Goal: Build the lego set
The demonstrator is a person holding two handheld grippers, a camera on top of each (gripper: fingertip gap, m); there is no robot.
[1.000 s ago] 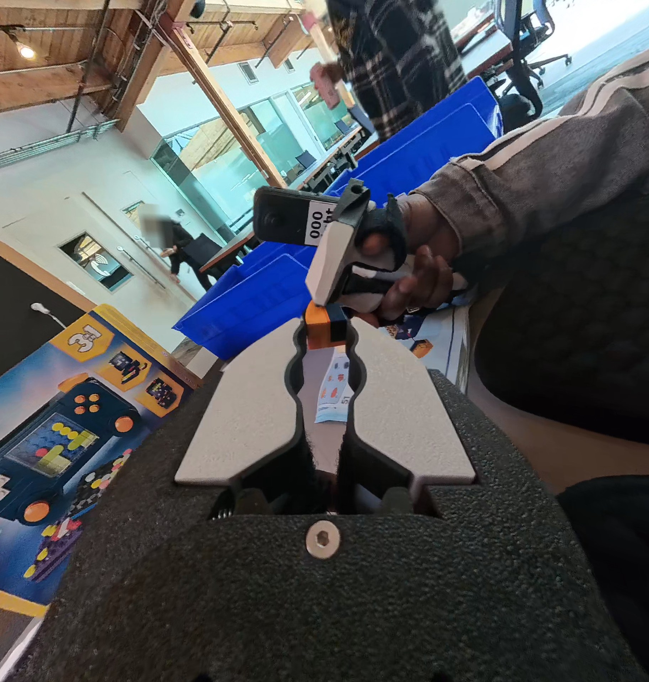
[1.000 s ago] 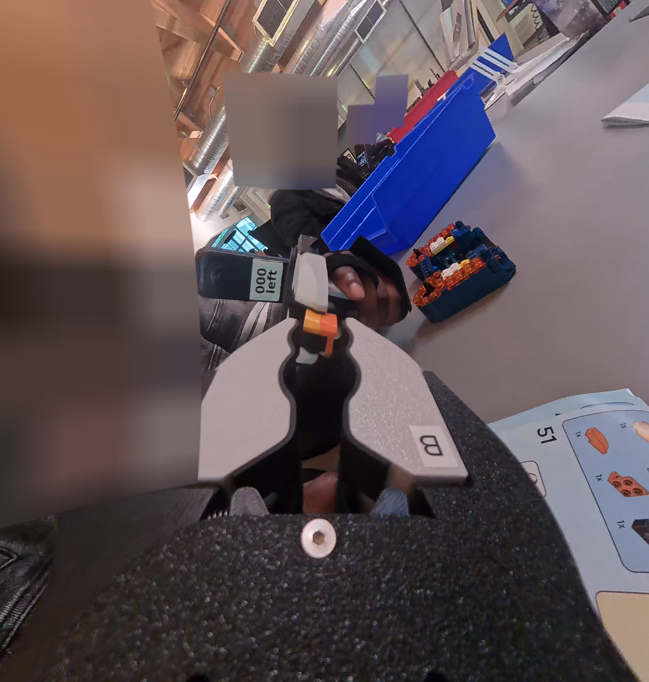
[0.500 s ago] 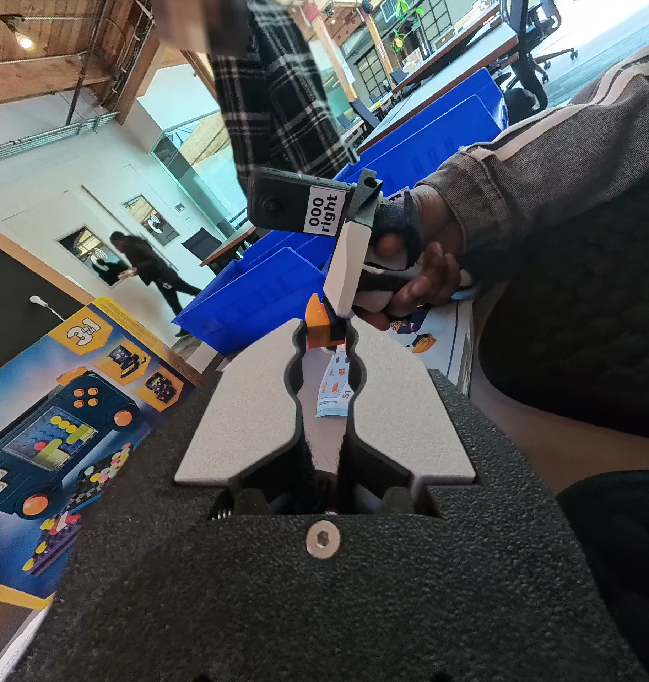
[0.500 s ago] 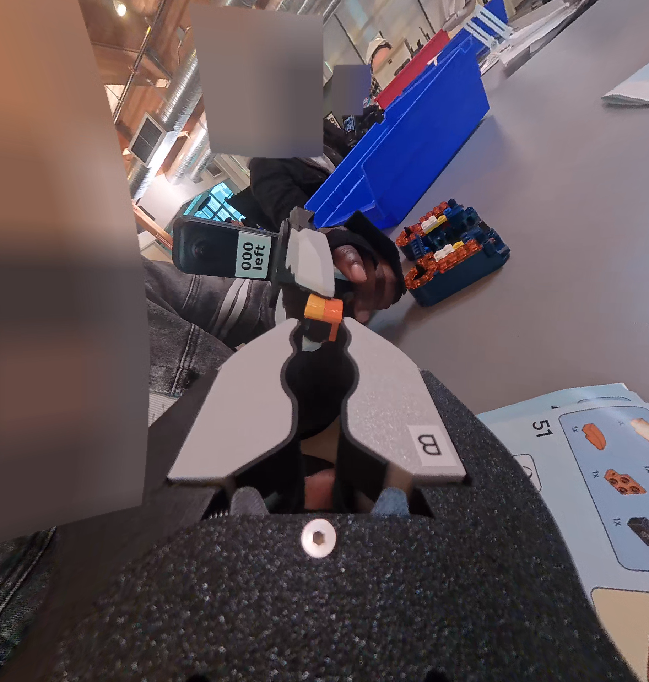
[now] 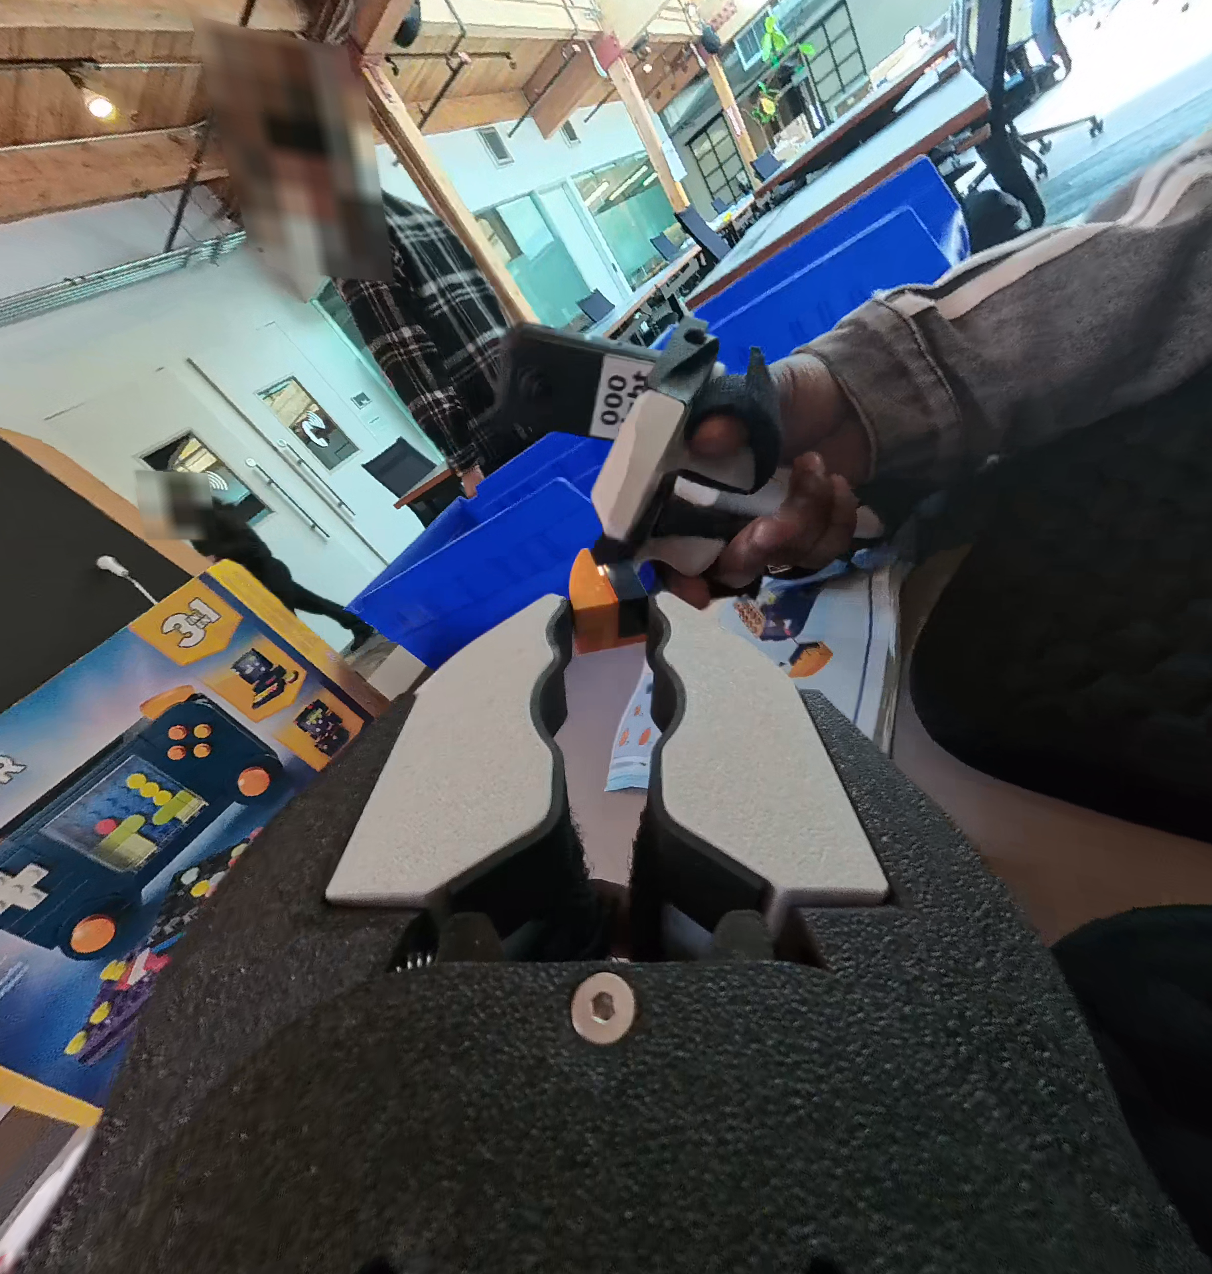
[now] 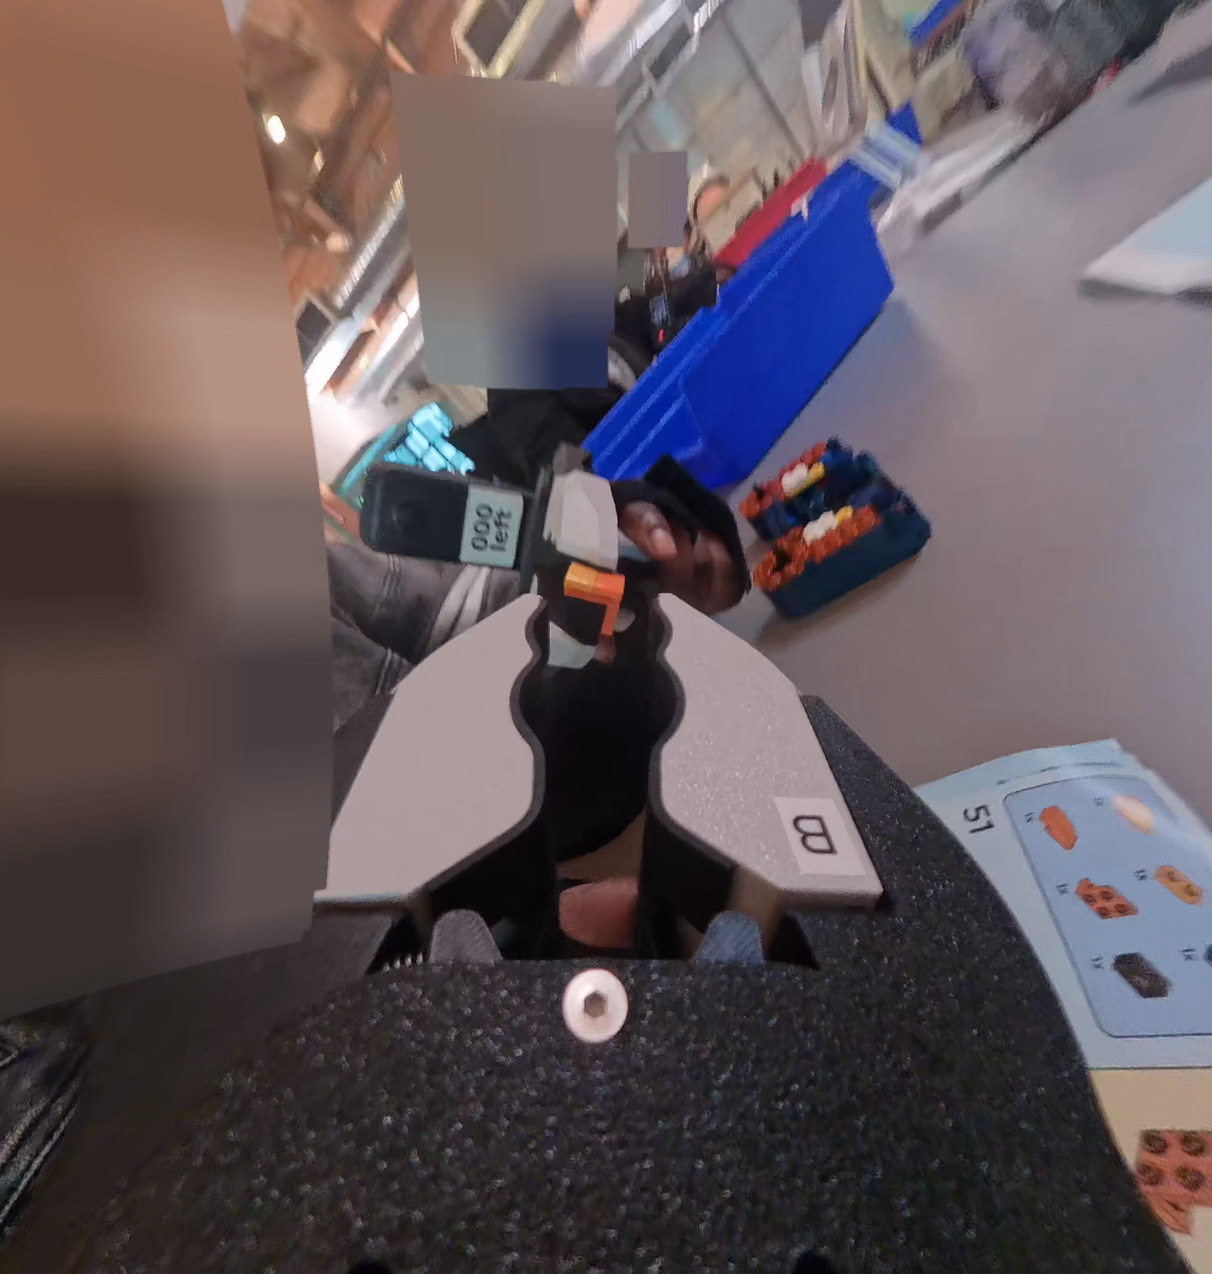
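Note:
My left gripper (image 5: pixel 606 613) is shut on a small orange and black brick piece (image 5: pixel 596 617) and holds it up in the air at its fingertips. The right gripper (image 5: pixel 617 551), in a person's hand, has its tips right at the top of that piece. In the right wrist view my right gripper (image 6: pixel 597 610) is open. The orange piece (image 6: pixel 592 586) sits between its tips with a gap on each side. The left gripper's grey finger (image 6: pixel 582 513) holds the piece there.
Blue bins (image 5: pixel 506 551) stand behind, also in the right wrist view (image 6: pixel 761 345). A toy set box (image 5: pixel 141 793) lies at the left. A partly built dark-blue and orange brick model (image 6: pixel 837 538) sits on the grey table (image 6: pixel 1071 482). An instruction booklet (image 6: pixel 1106 896) lies at the right. Both grippers' tips are close together, under 4 cm apart.
My right gripper's jaws have widened off the orange piece, which they closed on half a second ago. My left gripper keeps its hold. A person in a plaid shirt walked past behind.

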